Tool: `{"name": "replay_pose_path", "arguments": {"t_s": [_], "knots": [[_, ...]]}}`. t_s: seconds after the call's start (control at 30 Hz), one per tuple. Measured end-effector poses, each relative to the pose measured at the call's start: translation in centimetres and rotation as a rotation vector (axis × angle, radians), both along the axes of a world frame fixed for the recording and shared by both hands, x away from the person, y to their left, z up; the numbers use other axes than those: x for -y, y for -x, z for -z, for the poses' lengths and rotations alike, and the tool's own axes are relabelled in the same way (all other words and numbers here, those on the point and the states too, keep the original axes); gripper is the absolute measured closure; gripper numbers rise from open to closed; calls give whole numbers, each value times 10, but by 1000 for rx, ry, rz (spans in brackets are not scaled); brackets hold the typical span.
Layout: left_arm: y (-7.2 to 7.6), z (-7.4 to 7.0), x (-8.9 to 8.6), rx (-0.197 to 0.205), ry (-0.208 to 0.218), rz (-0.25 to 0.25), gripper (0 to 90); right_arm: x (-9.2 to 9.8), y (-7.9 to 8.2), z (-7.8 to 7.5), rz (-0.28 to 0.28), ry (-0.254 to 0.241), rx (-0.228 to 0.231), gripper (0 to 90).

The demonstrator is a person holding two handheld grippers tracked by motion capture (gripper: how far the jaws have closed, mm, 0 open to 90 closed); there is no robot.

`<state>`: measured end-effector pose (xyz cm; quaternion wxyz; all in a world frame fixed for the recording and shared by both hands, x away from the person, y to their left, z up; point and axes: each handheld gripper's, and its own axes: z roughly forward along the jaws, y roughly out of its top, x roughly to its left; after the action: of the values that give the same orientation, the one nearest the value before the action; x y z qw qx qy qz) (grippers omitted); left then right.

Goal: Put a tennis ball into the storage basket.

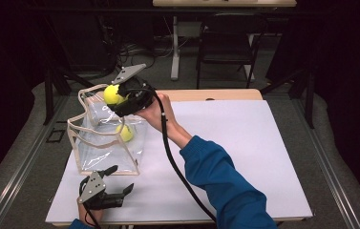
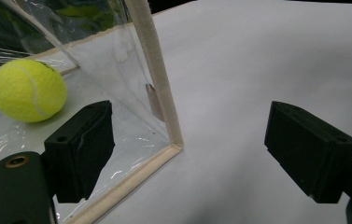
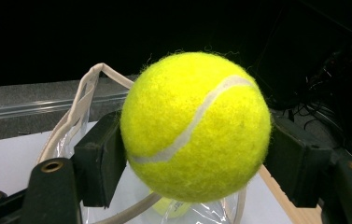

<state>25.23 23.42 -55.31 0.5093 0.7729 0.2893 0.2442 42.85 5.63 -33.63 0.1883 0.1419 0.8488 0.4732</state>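
Yellow tennis ball [image 1: 112, 94] clamped in right gripper [image 1: 120, 98], held over clear bag [image 1: 102, 143] mouth; release not yet done. Second ball [image 1: 125, 132] already lies inside bag. Left gripper [image 1: 115, 187], jaws apart, waits just beside bag's near corner.

Desk [image 1: 244, 157]: pale white sheet over a wooden top, whose bare wood edge shows at 12 o'clock.
Clear bag [image 1: 102, 138]: stands directly on the desk at about 10 o'clock, see-through with cream trim, mouth upward.
Tennis ball in bag [image 1: 125, 132]: yellow, lying on the bag's floor.
Rest of desk: bare from the centre out to 3 o'clock.
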Motion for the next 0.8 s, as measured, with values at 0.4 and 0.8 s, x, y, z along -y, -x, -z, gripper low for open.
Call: {"name": "replay_pose_path", "arguments": {"t_s": [0.4,0.8], "knots": [[0,0,0,1,2,-1,159,-5,-1,-1,-1,9,0,268],[0,0,0,2,1,-1,159,-10,-1,-4,-3,23,7,268]]}}
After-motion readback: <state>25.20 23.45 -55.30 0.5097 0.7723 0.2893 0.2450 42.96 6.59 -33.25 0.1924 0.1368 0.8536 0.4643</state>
